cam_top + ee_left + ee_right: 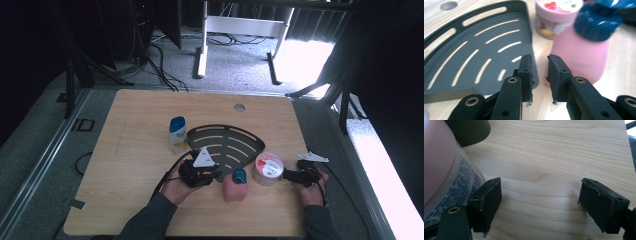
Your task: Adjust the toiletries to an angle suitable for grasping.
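A black fan-shaped slotted rack [225, 142] lies flat at the table's middle. In front of it stands a pink bottle [234, 188] with a dark teal cap [239, 175], and a pink-lidded jar [267, 169] stands to its right. My left gripper [215, 174] hovers just left of the pink bottle. In the left gripper view its jaws [539, 72] stand a narrow gap apart with nothing between them, the rack [474, 62] to the left and the bottle [584, 57] ahead right. My right gripper [286, 175] sits at the jar's right side. Its jaws [540, 191] are wide open over bare wood, the jar [444, 177] outside the left jaw.
A white shampoo bottle [177, 135] with a blue cap stands left of the rack. A round cable hole [239, 107] is near the table's far edge. Beyond the wooden table [135, 120] lie cables and a desk frame on the grey floor.
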A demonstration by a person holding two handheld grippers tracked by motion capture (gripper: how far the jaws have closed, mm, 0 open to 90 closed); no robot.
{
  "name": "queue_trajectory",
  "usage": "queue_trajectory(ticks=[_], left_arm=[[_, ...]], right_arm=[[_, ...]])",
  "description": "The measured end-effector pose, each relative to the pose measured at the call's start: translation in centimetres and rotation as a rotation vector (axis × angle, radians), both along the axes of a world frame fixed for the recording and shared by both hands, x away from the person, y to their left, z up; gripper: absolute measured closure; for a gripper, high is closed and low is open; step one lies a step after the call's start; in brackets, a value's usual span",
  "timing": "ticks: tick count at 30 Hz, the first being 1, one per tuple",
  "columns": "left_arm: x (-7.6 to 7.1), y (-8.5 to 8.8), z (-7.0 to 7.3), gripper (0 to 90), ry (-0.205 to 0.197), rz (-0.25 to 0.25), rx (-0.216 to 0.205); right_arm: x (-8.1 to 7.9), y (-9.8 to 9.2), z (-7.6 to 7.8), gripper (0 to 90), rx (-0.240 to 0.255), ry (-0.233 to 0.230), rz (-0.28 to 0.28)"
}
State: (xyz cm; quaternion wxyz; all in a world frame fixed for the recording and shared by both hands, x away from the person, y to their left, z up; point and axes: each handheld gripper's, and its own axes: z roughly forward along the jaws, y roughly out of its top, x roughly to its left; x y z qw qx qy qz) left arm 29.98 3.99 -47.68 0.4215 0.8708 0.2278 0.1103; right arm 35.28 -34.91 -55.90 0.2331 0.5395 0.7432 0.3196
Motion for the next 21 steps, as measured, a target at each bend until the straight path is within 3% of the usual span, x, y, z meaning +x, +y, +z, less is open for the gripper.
queue_trajectory(ticks=[8,12,21], left_arm=[[-0.8,-0.7,0.6,62.4,0.028,-0.052,-0.046],[-1.0,-1.4,0.6,53.4,0.022,-0.072,-0.039],[-1.1,-2.7,0.6,47.7,0.032,-0.11,-0.037]], right_arm=[[0.0,0.0,0.0,17.9,0.0,0.0,0.0],[0.0,0.0,0.0,17.9,0.0,0.0,0.0],[0.0,0.0,0.0,17.9,0.0,0.0,0.0]])
